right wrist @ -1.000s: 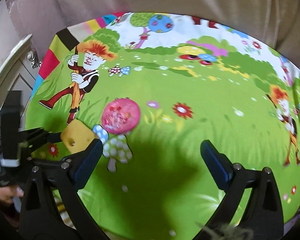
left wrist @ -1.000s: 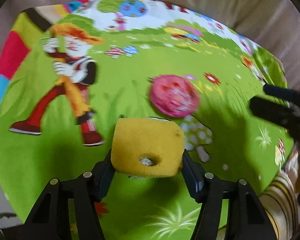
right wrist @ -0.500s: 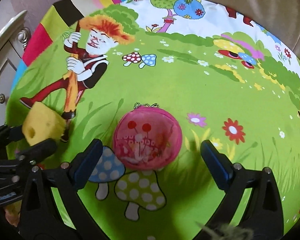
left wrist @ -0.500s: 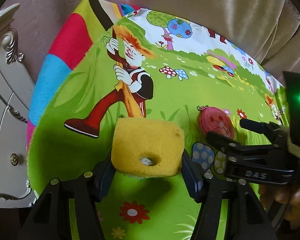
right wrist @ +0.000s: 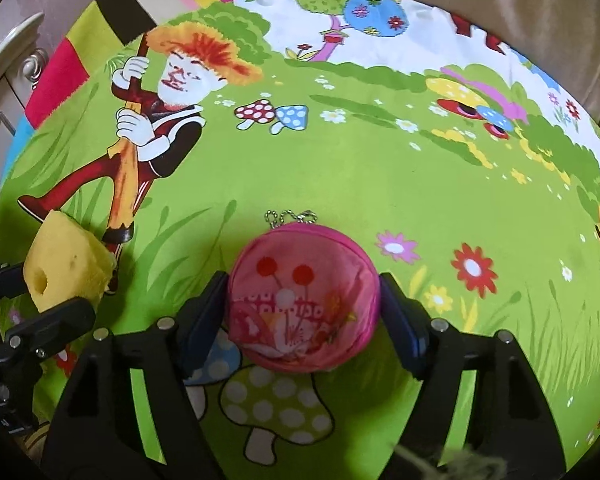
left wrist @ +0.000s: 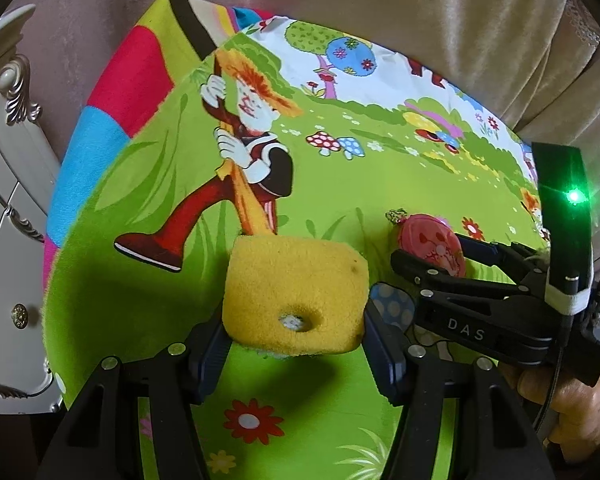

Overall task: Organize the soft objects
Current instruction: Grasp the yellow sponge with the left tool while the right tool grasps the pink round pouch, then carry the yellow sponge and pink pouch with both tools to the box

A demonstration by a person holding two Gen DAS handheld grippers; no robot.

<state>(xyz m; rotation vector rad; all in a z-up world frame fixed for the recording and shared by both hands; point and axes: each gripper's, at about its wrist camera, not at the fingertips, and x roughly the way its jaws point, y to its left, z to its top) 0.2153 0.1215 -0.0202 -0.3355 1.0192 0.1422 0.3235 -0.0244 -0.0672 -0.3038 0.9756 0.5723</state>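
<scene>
Left gripper (left wrist: 296, 338): jaws clamped on the yellow sponge block (left wrist: 296, 296), one pad pressed into each side. The block has a small round hole in its near face and casts a shadow on the cloth beneath, so it looks lifted, though I cannot tell for sure. From the right wrist view the same sponge (right wrist: 66, 266) shows at the far left, pinched between my left fingers. Right gripper (right wrist: 302, 316): jaws straddle the round pink pouch (right wrist: 302, 300), left pad touching its edge, right pad at or just beside the opposite edge; I cannot tell whether the grip has closed firmly. The pouch lies on the cartoon-print cloth (right wrist: 380, 168), over the printed spotted mushrooms, its short ball chain (right wrist: 288, 216) trailing off the far rim onto the green. In the left wrist view the pouch (left wrist: 430, 244) sits to the right of the sponge, partly hidden behind my right gripper (left wrist: 432, 258), whose body carries a lit green lamp (left wrist: 575, 196). Beige curtain (left wrist: 380, 4) behind the cloth; white carved cabinet (left wrist: 4, 200) at far left.
</scene>
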